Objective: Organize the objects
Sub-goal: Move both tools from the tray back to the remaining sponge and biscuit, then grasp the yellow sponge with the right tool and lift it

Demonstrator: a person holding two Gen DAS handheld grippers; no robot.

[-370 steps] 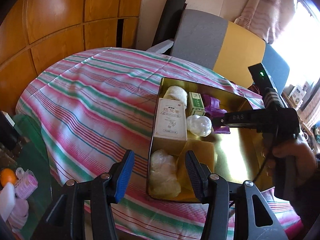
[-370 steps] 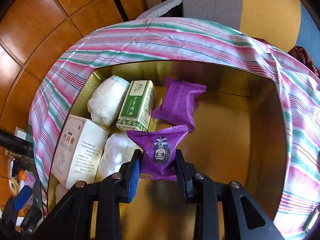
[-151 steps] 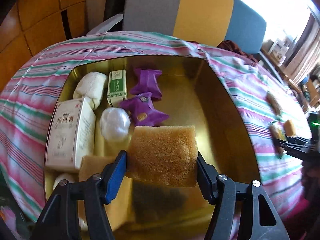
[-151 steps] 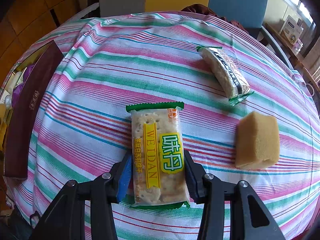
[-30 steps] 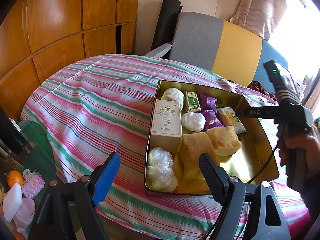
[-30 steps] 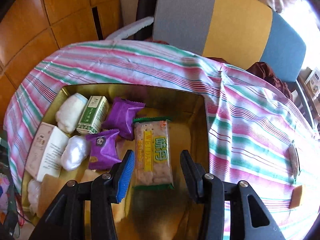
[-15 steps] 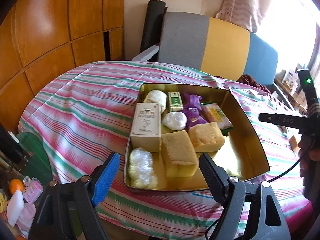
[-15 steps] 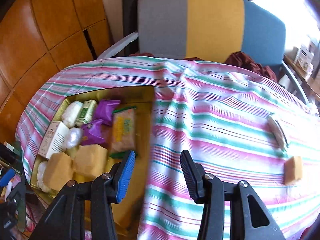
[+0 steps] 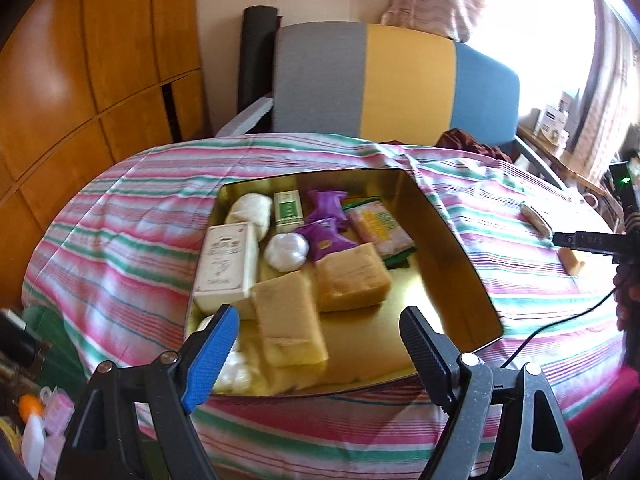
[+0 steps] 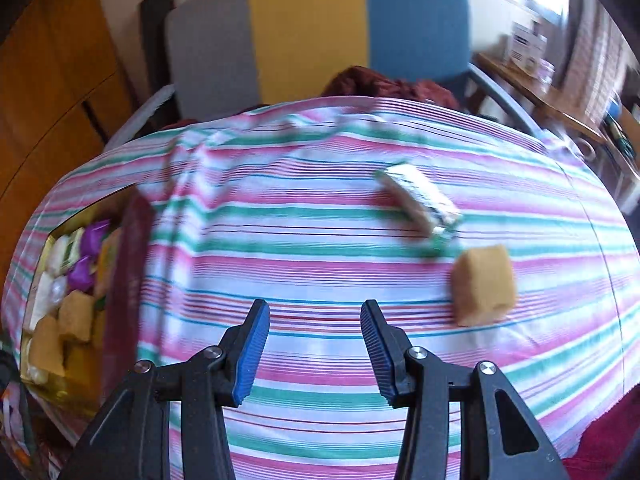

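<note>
Cracker pack [image 9: 379,227] now lies in the tin [image 9: 448,232] — right gripper [image 10: 314,350] has swung to the sponge [image 10: 483,285], spread and empty; left gripper [image 9: 320,350] likewise wide, holding nothing.

Gold tin [image 9: 456,240] with 2 sponges [image 9: 352,276], snacks; empty, wide-open left gripper [image 9: 320,344] above.

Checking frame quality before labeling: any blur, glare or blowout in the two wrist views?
Left wrist: window top right blown out; gold tin floor glares; sponges slightly smeared. Right wrist: motion blur throughout, cracker packet and loose sponge smeared, striped tablecloth streaked; right gripper itself stays sharp.
</note>
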